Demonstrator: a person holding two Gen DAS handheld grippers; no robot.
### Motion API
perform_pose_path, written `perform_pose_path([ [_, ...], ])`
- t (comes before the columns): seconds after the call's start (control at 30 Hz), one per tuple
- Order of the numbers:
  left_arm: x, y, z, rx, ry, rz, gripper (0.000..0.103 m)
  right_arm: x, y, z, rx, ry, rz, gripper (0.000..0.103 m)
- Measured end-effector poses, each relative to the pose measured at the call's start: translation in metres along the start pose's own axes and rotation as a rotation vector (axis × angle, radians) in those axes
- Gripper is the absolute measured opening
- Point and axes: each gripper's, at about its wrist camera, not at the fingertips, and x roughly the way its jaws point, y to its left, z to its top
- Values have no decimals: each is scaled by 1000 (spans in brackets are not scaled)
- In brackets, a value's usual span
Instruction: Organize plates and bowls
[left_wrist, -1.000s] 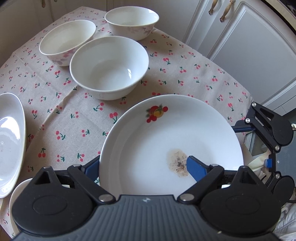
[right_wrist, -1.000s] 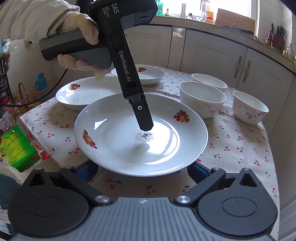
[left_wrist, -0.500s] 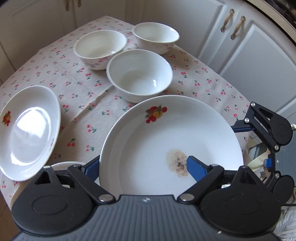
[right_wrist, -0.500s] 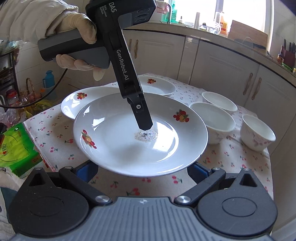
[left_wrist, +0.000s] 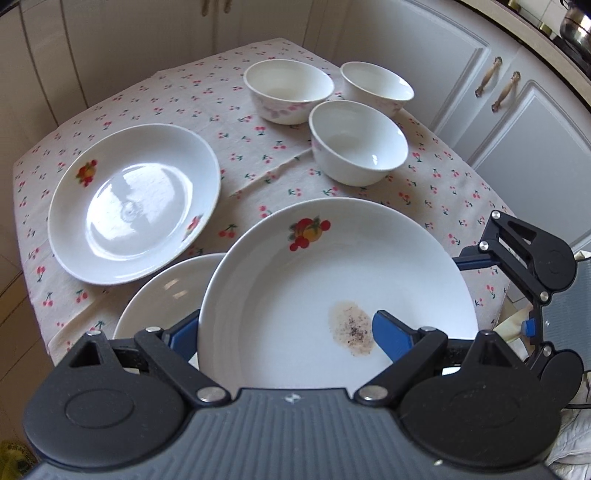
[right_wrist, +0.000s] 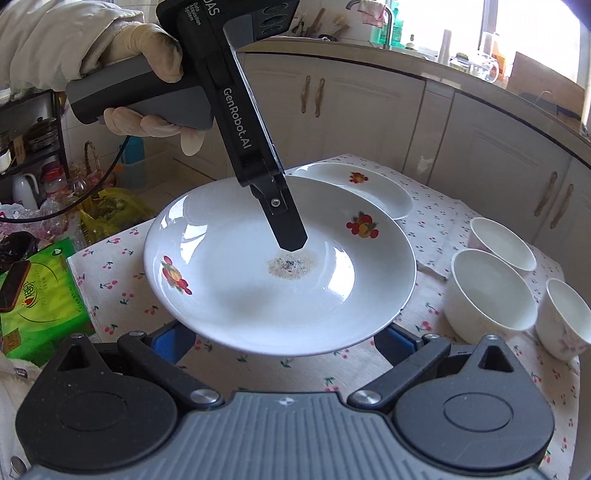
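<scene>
Left wrist view: the left gripper (left_wrist: 286, 332) has its jaws closed on the near wall of the stained plate (left_wrist: 332, 266). One blue pad lies inside the dish just beside the brown stain (left_wrist: 351, 328), and the other is behind the rim on the left. The plate hangs clear of the surface (left_wrist: 258, 173). A second plate (left_wrist: 133, 203) lies ahead to the left, and a third plate (left_wrist: 162, 295) sits partly under the held one. Three bowls (left_wrist: 356, 147) stand further ahead. The right gripper (left_wrist: 517, 266) reaches in at the plate's right rim.

Right wrist view: the right gripper (right_wrist: 284, 339) has its jaws spread wide and open. Their tips are hidden under the near rim of the stained plate (right_wrist: 240, 295), so I cannot tell whether they touch it. A gloved hand (right_wrist: 155, 74) holds the left gripper (right_wrist: 291, 240) ahead and above.
</scene>
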Motion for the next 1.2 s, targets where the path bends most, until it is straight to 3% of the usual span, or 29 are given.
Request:
perform_pose_path([
  [0.57,6,50,-27,-75,-12,-32,94,32,20,29,-19,57,34,103],
  [1.2,23,57,-25,-56,14,-30,94,37,22,35,21,94,35,103],
])
